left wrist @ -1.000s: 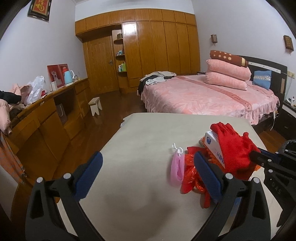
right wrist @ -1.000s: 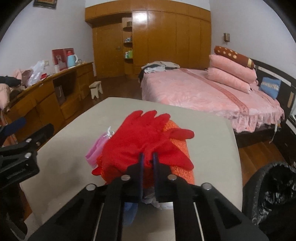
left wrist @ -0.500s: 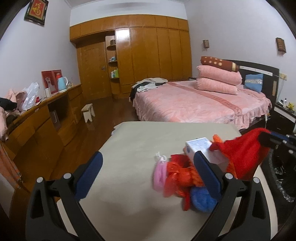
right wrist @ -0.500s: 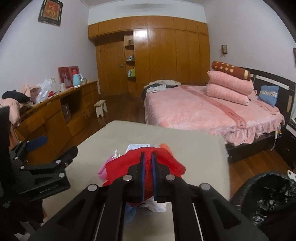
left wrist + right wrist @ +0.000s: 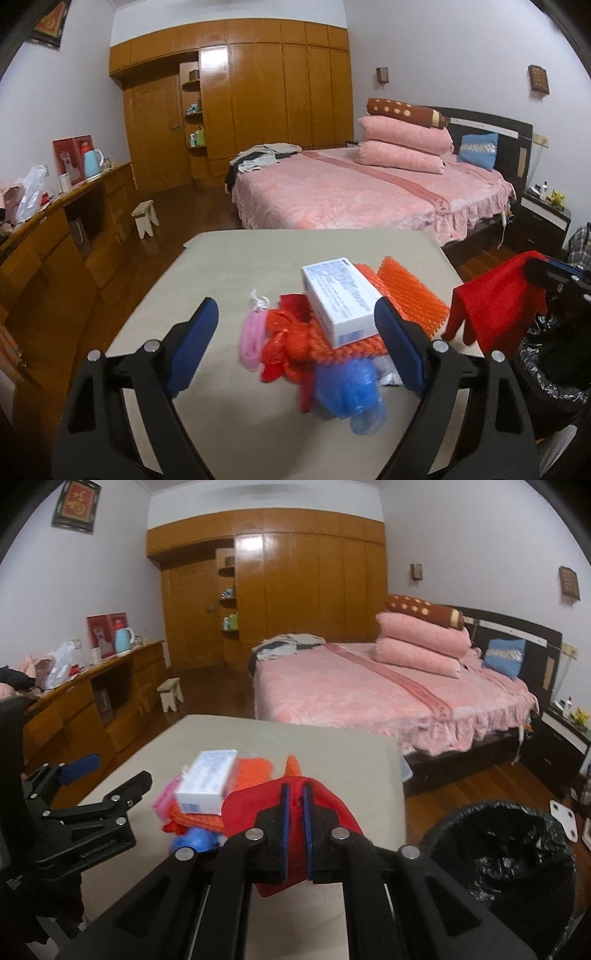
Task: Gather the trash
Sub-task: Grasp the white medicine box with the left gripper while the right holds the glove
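Bedroom with wooden wardrobes and a pink bed (image 5: 351, 192) behind; work surface is a beige table (image 5: 229, 258) whose far edge faces the bed. Right gripper (image 5: 293, 805) is clamped tight on a red glove (image 5: 332, 812), which hangs limp from the pads, clear of the table, at the table's right edge. The black-lined bin (image 5: 506, 845) stands on the floor just right of and below this gripper, mouth open and unobstructed; judged, the coming move is a short carry rightward over the rim, then release. No obstacle lies between glove and bin. Left gripper (image 5: 295, 347) has its jaws wide, having just narrowed somewhat, pads touching nothing. The remaining pile lies directly ahead of it, partly between the pads: a white box (image 5: 340, 299), long axis running away from the gripper, resting on orange mesh (image 5: 410, 295); a pink item (image 5: 253, 339) toward the left pad; red plastic (image 5: 284, 343) and a blue bag (image 5: 351, 384) nearest. The left gripper is the nearer to the pile. Bare table lies left of the pile, giving room to approach
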A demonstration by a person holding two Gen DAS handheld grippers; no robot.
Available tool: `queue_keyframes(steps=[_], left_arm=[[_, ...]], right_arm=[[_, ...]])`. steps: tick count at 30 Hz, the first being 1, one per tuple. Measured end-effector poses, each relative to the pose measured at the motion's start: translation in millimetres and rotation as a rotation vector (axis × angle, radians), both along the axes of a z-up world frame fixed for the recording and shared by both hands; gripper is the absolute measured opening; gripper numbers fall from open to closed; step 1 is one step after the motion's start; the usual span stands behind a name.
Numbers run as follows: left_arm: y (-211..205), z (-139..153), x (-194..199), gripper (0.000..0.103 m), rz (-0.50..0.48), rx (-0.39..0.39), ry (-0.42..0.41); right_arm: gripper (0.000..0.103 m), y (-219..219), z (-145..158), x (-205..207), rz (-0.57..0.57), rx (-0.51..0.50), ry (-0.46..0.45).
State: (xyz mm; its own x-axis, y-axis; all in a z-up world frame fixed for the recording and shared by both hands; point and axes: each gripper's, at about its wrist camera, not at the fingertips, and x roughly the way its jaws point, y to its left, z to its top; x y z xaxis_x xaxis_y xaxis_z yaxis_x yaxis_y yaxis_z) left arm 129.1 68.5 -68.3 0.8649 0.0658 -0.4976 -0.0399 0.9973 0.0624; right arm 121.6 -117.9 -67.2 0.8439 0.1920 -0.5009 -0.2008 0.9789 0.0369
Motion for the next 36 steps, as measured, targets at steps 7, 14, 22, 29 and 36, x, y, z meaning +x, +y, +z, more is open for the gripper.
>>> queue_keyframes(steps=[7, 14, 22, 29, 36], left_arm=[[-20.2, -25.2, 36.1, 0.085, 0.008, 0.013, 0.047], [-34.0, -45.2, 58.0, 0.09, 0.023, 0.012, 0.074], [-50.4, -47.3, 60.0, 0.092, 0.029, 0.015, 0.055], [-49.4, -54.5, 74.4, 0.092, 0.074, 0.019, 0.085], [-41.5, -62.3, 94.1, 0.062, 0.082, 0.017, 0.149]], right_arm=[[0.007, -19.7, -25.4, 29.2, -0.035, 0.003, 0.051], [0.007, -30.5, -44.7, 45.7, -0.056, 0.01, 0.088], [0.007, -33.0, -53.4, 51.1, -0.062, 0.007, 0.103], [0.007, -34.0, -54.4, 51.4, -0.058, 0.007, 0.103], [0.007, -35.0, -57.0, 56.6, -0.057, 0.014, 0.107]])
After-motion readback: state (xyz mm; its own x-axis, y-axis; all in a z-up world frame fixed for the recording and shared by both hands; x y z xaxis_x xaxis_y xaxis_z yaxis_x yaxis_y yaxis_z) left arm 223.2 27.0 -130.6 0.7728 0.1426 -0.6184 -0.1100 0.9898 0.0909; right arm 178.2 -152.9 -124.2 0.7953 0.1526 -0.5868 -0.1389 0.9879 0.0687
